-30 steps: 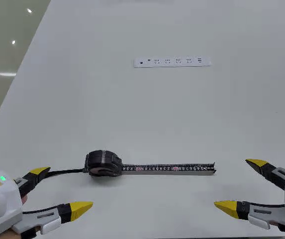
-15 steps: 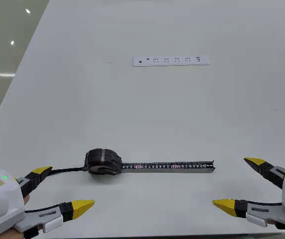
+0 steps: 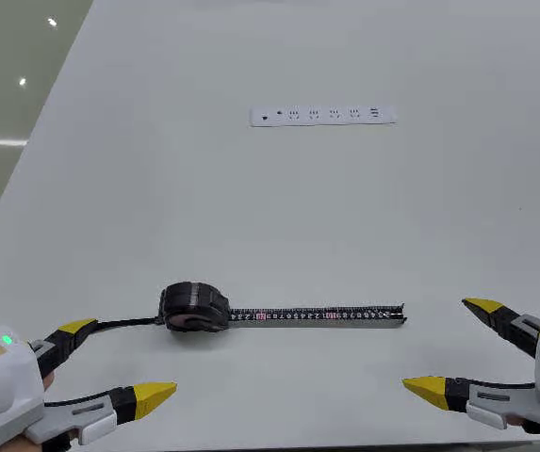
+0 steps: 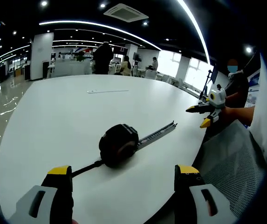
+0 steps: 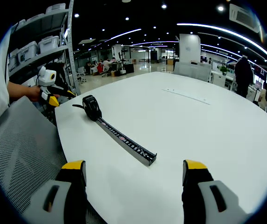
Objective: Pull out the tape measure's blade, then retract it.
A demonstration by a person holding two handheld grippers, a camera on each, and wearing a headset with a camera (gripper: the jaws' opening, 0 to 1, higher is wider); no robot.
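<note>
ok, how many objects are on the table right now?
2: the tape measure at the near side, its blade pulled out and lying flat; the power strip farther back, well apart from it. Nothing looks hidden.

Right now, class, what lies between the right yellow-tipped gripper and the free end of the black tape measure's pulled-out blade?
Only bare white tabletop separates the yellow-tipped right gripper from the blade's end, as the head view shows.

A wide white bench [image 3: 345, 217] carries a power strip [image 3: 322, 115] far off. Glossy floor [image 3: 6, 113] lies left, with ceiling light strips [image 4: 100, 24] and shelving [image 5: 44, 55] beyond.
</note>
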